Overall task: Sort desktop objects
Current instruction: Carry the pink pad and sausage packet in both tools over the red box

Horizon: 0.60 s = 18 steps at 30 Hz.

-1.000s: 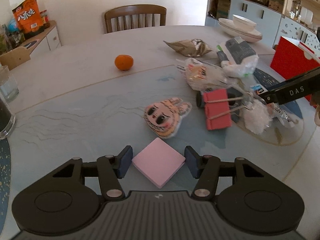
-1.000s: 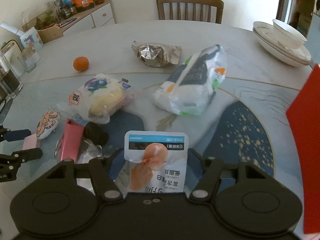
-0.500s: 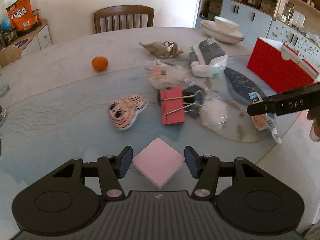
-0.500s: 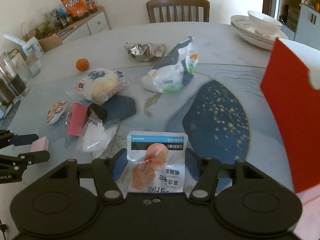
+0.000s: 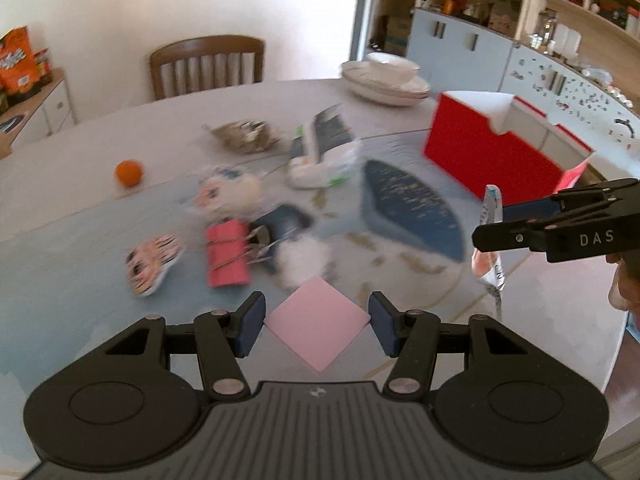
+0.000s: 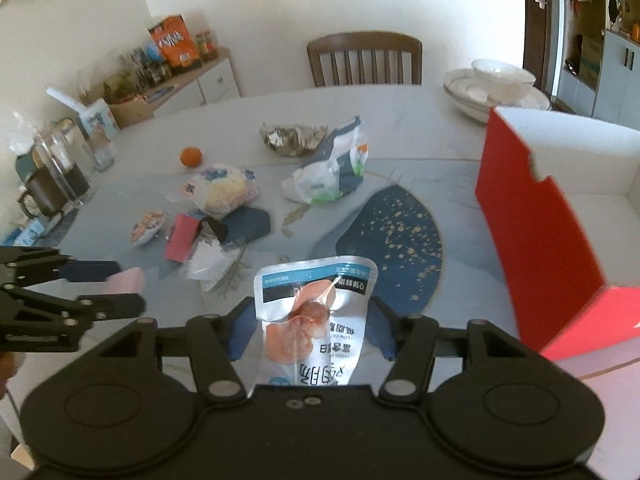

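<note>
Early stage: left gripper [image 5: 316,322] clamps pink pad [image 5: 316,322], right gripper [image 6: 306,330] clamps snack pouch [image 6: 314,312]; red box [image 6: 540,240] nearby; clutter unsorted.

Your left tongs [image 5: 316,322] are matte black plastic with dark blue pads [image 5: 251,323], silver pivot screws and a ribbed housing. Your right tongs [image 6: 308,330] match them; white "DAS" lettering marks their side. Bare skin shows behind.
</note>
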### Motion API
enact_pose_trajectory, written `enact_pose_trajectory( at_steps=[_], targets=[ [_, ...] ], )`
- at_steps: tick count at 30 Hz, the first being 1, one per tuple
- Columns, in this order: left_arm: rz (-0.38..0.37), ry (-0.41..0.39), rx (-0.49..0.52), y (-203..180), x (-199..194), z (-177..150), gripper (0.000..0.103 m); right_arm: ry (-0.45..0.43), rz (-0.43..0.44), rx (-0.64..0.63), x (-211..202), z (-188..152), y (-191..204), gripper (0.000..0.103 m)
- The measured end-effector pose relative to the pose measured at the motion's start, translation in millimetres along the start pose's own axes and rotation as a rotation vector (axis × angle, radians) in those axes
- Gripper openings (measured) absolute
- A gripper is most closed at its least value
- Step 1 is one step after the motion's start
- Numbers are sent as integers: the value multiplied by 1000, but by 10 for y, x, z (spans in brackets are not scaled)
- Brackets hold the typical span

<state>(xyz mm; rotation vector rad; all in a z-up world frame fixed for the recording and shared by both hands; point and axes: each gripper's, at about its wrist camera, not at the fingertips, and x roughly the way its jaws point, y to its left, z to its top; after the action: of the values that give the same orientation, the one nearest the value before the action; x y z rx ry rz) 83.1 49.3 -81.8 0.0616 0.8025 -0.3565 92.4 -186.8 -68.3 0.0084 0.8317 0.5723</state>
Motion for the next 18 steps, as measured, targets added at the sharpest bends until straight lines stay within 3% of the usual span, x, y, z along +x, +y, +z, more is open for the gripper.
enact_pose_trajectory(
  at_steps=[10, 18],
  targets=[
    [-60, -49, 58, -665, -29, 379, 56, -89, 43, 42, -550, 122, -376, 59],
    [-101, -48, 108, -1101, 78, 745, 56, -85, 16, 34, -841, 357, -809, 59]
  ],
)
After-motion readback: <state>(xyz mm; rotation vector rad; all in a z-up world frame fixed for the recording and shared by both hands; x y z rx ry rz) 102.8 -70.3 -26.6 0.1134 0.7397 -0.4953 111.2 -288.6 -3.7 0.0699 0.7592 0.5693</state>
